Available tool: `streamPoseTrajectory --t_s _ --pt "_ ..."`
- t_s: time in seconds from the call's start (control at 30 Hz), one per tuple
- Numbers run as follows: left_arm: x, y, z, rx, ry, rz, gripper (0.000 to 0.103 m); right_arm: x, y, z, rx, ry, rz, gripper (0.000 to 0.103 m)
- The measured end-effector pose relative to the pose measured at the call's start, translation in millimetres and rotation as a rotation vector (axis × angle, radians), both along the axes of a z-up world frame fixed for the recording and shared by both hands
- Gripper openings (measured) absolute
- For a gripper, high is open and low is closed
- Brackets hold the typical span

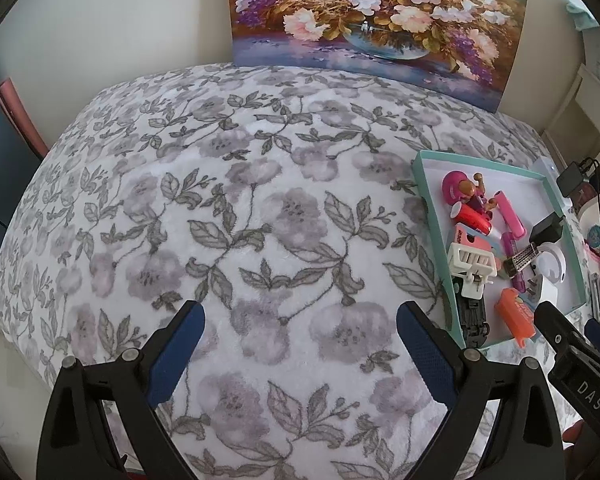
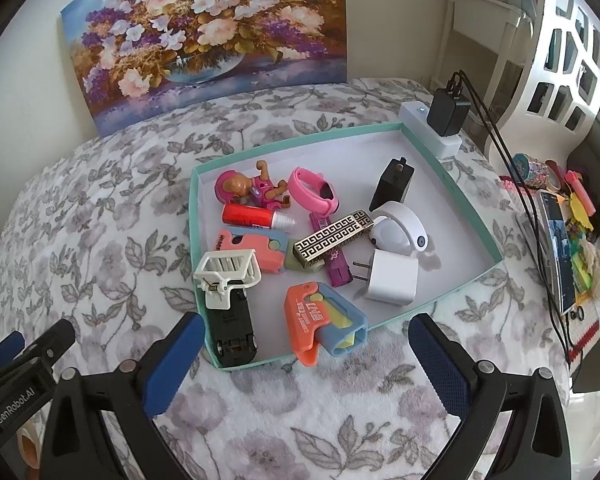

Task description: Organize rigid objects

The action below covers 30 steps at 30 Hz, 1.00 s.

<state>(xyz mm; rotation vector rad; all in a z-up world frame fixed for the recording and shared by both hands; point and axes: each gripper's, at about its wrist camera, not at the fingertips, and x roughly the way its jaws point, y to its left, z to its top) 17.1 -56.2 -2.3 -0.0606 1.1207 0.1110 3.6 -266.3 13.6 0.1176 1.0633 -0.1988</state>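
A teal-rimmed tray (image 2: 476,216) lies on the floral blanket and holds several small rigid items: a toy truck (image 2: 228,300), an orange and blue cutter (image 2: 324,320), a white plug (image 2: 392,284), a gold patterned bar (image 2: 332,240), a pink band (image 2: 312,192), a doll (image 2: 252,188) and a red tube (image 2: 252,216). My right gripper (image 2: 306,344) is open and empty just in front of the tray. My left gripper (image 1: 300,334) is open and empty over bare blanket, left of the tray (image 1: 428,192).
A flower painting (image 2: 208,36) leans on the wall behind. A white power strip with a black charger (image 2: 444,116) sits past the tray, cables trailing right. A phone and colourful clutter (image 2: 560,240) lie at the right edge. White furniture stands at far right.
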Motion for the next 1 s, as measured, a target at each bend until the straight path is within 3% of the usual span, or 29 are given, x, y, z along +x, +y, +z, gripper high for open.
streamPoseTrajectory --t_s 1.0 --pt "0.4 2.4 -1.9 0.003 0.005 0.015 0.097 0.9 -0.6 -3.7 -0.003 0.014 0.001 0.103"
